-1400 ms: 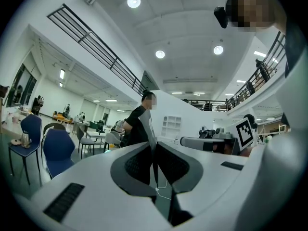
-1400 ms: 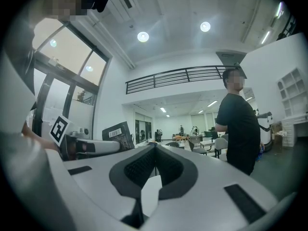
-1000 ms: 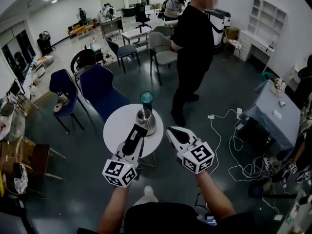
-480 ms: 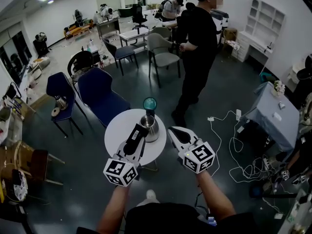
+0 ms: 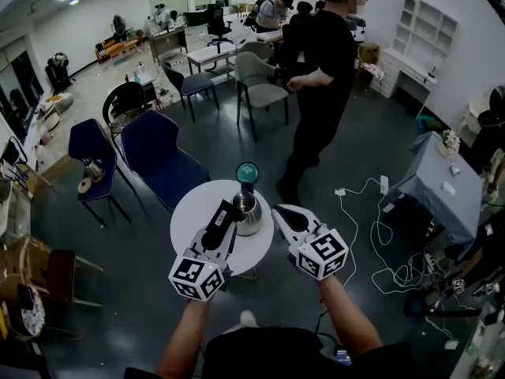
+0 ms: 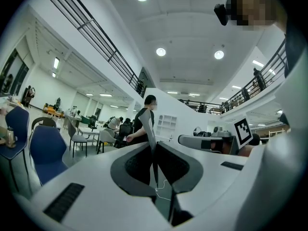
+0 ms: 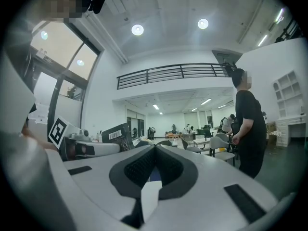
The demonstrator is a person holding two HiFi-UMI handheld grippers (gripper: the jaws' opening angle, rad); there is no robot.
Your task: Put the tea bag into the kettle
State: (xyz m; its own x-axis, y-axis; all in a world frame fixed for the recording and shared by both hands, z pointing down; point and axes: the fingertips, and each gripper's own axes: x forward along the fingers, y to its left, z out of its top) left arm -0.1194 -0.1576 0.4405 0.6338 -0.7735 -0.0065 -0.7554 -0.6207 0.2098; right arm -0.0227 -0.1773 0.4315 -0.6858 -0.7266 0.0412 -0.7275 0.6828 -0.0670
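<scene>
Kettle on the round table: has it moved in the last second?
No. The kettle stays at the white table's far right edge, beside the teal object; only the camera shifted.

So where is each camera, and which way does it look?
Head view: on the person's head, looking steeply down at the round white table and shiny metal kettle; both forearms, left gripper and right gripper show.
Left gripper view: on the left gripper, looking along its shut jaws across the room.
Right gripper view: on the right gripper, along its shut jaws.
Shared: both gripper views catch the standing person in black.
</scene>
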